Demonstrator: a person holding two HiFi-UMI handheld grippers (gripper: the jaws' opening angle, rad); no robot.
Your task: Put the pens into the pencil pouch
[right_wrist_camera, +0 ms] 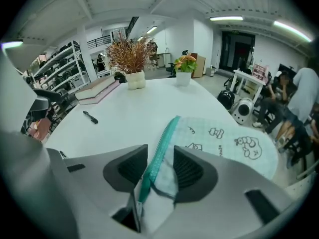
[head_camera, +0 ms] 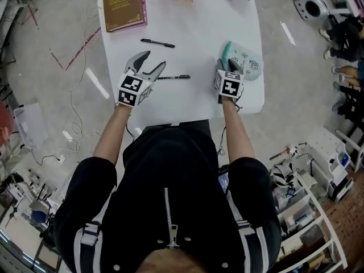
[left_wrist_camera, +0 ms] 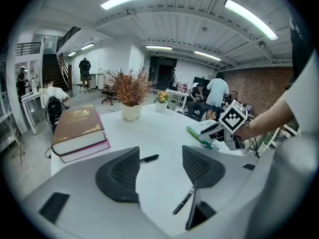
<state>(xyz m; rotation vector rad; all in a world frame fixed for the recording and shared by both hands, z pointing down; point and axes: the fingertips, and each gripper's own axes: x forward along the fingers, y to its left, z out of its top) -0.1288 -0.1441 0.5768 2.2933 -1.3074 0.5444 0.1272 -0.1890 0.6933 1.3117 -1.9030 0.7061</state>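
Note:
A pale mint pencil pouch [head_camera: 248,58] with a teal zipper lies at the right of the white table [head_camera: 199,21]. My right gripper [head_camera: 229,65] is at its near left end, shut on the zipper edge [right_wrist_camera: 158,156], which stands bunched between the pads. Two black pens lie on the table: one [head_camera: 157,42] further back, one [head_camera: 174,77] nearer. My left gripper [head_camera: 154,60] hovers open just left of the nearer pen [left_wrist_camera: 183,201], which lies below its right jaw. The far pen [left_wrist_camera: 149,158] shows between the jaws, well beyond them.
A brown book [head_camera: 122,5] on a pink one lies at the back left corner. A dried plant in a white pot [left_wrist_camera: 130,91] and a small flower pot [right_wrist_camera: 183,66] stand at the back edge. Cables trail on the floor to the left; shelves stand at the right.

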